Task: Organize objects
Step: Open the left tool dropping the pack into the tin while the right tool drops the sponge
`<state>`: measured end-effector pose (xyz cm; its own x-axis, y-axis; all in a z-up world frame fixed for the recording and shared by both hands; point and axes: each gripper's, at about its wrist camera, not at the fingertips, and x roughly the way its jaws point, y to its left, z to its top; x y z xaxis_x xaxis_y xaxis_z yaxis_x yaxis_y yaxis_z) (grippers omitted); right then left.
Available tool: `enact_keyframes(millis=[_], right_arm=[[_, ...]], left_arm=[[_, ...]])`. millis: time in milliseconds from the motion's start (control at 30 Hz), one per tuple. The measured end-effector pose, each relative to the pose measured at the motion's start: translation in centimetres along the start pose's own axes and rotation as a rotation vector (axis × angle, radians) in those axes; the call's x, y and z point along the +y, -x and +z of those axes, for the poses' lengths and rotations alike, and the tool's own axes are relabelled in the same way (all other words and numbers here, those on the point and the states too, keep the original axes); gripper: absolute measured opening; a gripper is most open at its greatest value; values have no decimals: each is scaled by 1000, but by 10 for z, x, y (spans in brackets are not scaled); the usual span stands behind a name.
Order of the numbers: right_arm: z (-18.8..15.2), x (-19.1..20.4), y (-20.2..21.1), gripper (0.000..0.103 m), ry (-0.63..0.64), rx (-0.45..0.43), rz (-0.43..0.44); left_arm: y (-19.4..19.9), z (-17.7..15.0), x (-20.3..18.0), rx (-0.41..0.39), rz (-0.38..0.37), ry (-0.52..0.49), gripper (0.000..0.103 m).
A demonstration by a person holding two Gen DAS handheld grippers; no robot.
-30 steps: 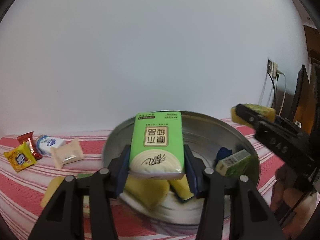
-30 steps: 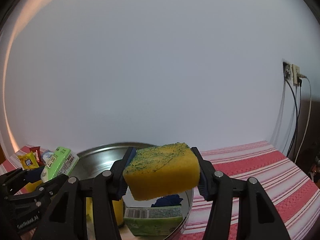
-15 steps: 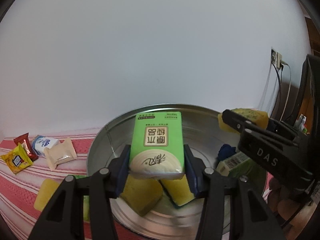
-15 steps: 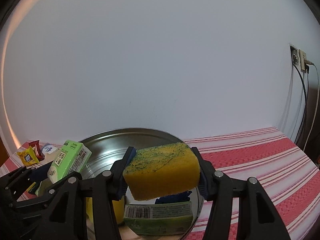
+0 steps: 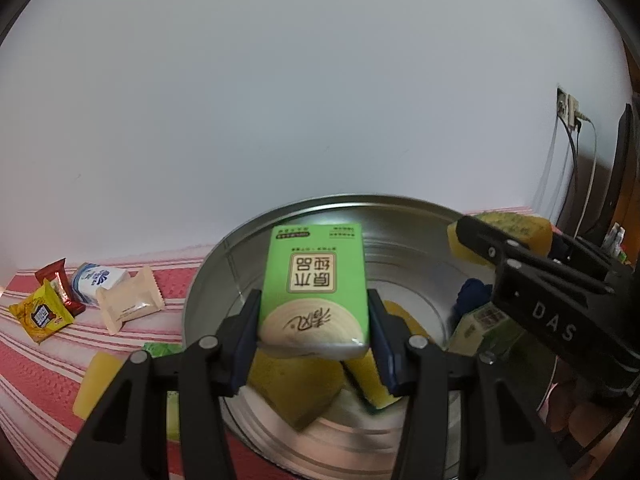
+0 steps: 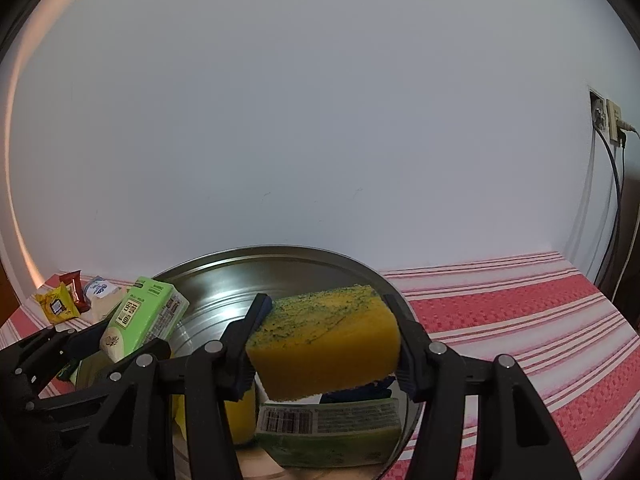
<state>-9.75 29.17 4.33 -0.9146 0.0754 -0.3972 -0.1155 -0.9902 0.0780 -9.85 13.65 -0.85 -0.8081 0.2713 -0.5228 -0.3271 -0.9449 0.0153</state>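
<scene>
Both claws hung over the metal basin [image 5: 208, 280], the left gripper [image 5: 314, 334] clamping a tissue pack [image 5: 314, 280] and the right gripper [image 6: 326, 344] a sponge [image 6: 326, 344], apparently poised to drop them among the items already inside.

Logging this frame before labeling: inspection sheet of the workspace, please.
Surface: red-and-white striped cloth.
Job's things: metal basin holding sponges and a green pack; green tissue pack and yellow sponge held above it.
Clutter: snack packets and a white pack left of the basin; yellow sponge on the cloth.
Grippers: left gripper shut on the tissue pack; right gripper shut on the sponge.
Cables: cables hanging from a wall socket.
Surroundings: plain white wall.
</scene>
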Motion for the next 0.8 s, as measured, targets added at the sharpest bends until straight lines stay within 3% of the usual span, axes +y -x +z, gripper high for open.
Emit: enact_keyframes(millis=[333,467,533,667,733,800], right_arm=[[2,1,9,59,15,12,61],[5,3,10,61,26,27,67],[6,5,13,76,43,31,42],[8,13,22,81,55,-19,36],[11,10,30,88,35,-43,45],[12,10,31,88,17,-82,51]], left_arm=[[1,1,-2,-2,40,1,52],[5,1,-4,-17,54,-12,71],[7,0,-5,-26,48,-20,79],[12,1,-1,-55,62,-9,103],[18,2,2,-81,61,-1,103],[23,3,5,-95,70,-2,103]])
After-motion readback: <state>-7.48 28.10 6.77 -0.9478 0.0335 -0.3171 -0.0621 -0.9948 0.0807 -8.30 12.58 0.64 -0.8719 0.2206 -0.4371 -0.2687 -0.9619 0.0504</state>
